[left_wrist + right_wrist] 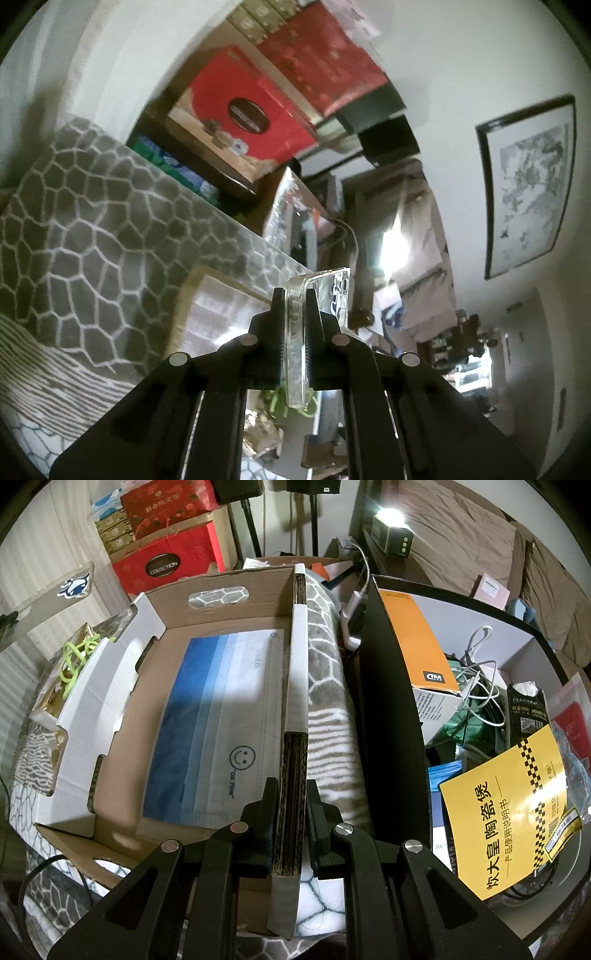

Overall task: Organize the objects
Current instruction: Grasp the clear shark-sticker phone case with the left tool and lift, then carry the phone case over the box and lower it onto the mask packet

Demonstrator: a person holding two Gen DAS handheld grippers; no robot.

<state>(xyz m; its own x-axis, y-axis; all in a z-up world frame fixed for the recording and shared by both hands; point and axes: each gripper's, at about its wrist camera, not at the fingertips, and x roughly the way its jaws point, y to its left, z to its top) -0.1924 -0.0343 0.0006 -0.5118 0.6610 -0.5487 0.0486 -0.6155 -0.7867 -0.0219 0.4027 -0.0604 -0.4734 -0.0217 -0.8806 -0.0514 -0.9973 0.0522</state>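
Presently held: clear phone case [301,332], pinched edgewise by left gripper [294,306]
Box wall [295,709]: clamped by right gripper [291,797]
Advice: case is best lowered flat beside the mask pack [218,720]

red box [164,566]: "COLLECTION" | mask pack [218,716]: "OK Fine" | orange box [421,642]: "WD"

The left gripper [294,295] is raised and angled out over the room, its black fingers [276,314] pinched tight on the edge of a clear phone case [317,295]. The right gripper [291,786] points steeply down, its jaws clamped on the near end of the right wall of a cardboard box [295,686].
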